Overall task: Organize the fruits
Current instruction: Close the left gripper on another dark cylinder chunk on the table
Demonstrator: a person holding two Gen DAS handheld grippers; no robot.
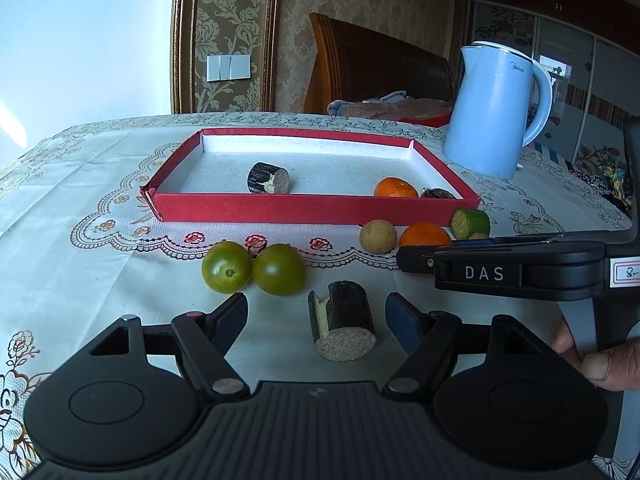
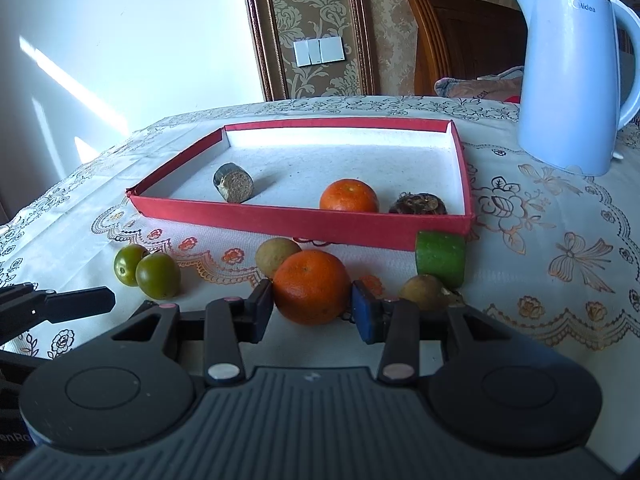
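My left gripper point(image 1: 318, 314) is open, with a dark-skinned sugarcane piece point(image 1: 344, 328) lying on the cloth between its fingers, untouched. My right gripper point(image 2: 312, 306) is shut on an orange point(image 2: 311, 286) that rests on the table in front of the red tray point(image 2: 304, 222), both pads against its sides. Inside the tray lie another sugarcane piece point(image 2: 234, 188), a second orange point(image 2: 349, 196) and a dark wrinkled fruit point(image 2: 418, 205). Two green round fruits point(image 1: 252, 267) sit left of centre. A tan round fruit point(image 2: 276, 256), a green cut piece point(image 2: 440, 258) and a brownish fruit point(image 2: 424, 292) lie close to the held orange.
A light blue kettle point(image 1: 496, 112) stands at the back right, beside the tray's far corner. A lace-patterned cloth point(image 1: 80, 216) covers the table. A person's hand point(image 1: 600, 360) holds the right gripper's handle. A wooden chair back point(image 1: 376, 68) stands behind the table.
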